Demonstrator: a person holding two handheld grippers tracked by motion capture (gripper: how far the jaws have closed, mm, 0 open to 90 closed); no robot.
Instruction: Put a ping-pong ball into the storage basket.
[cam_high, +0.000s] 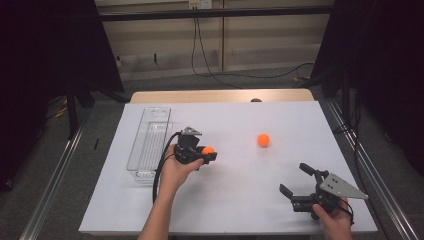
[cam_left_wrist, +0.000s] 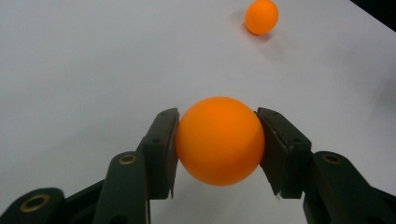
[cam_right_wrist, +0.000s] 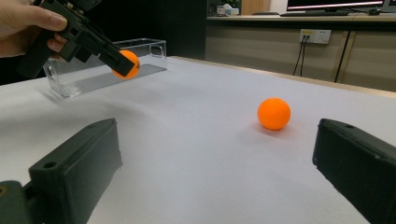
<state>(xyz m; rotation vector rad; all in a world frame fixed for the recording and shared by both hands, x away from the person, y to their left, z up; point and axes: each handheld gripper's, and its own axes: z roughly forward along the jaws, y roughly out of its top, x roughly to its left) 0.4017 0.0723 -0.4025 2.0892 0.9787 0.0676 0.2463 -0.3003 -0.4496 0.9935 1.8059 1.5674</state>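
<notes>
— So, what is the left gripper (cam_high: 206, 156) doing?

— Its two black jaws are pressed on either side of an orange ball (cam_left_wrist: 218, 140). In the left gripper view the ball sits squarely between the pads, with white worktop (cam_high: 235, 120) behind it. From the right gripper view the held ball (cam_right_wrist: 129, 63) looks lifted off the surface, in front of the clear tray.

— Where over the worktop is that?

— Left of the middle, just beside the long clear plastic tray (cam_high: 148, 142) that lies along the left edge. The person's left hand (cam_high: 176, 170) wraps the gripper body from below, and its cable loops down along the forearm.

— And the right gripper (cam_high: 297, 184)?

— Near the front right corner, held in the right hand (cam_high: 332, 215), with the grey three-cornered plate on top. Its jaws stand wide apart with nothing between them; in the right gripper view they frame bare white surface.

— Is there anything else out there?

— A second orange ball (cam_high: 263, 140) rests on the worktop, right of centre and well apart from both grippers. It shows beyond the held ball in the left gripper view (cam_left_wrist: 261, 17) and ahead of the spread jaws in the right gripper view (cam_right_wrist: 273, 113).
</notes>
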